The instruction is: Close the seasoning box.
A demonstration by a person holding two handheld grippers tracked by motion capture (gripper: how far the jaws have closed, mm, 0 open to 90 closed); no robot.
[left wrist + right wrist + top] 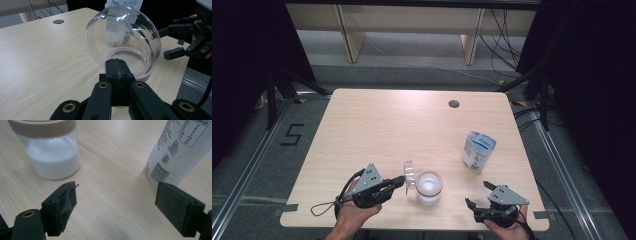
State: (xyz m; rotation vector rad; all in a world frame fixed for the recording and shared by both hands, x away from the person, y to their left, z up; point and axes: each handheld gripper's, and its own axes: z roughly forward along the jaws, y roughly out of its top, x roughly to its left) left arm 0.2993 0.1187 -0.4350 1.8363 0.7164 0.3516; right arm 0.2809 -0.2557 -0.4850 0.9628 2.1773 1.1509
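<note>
Between shut left claw [117,65] tips: clear lid [122,37], beside jar [429,187].

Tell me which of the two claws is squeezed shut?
The left gripper. Its jaws are pressed together on the rim of the clear lid, while the right gripper has its jaws wide apart with nothing between them.

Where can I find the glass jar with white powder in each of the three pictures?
High view: the jar stands near the table's front edge, between the left claw and the right claw.
Left gripper view: the jar is at centre, seen through the clear lid that the claw holds.
Right gripper view: the jar is at the upper left.
Shared landmark: the white pouch.
</note>
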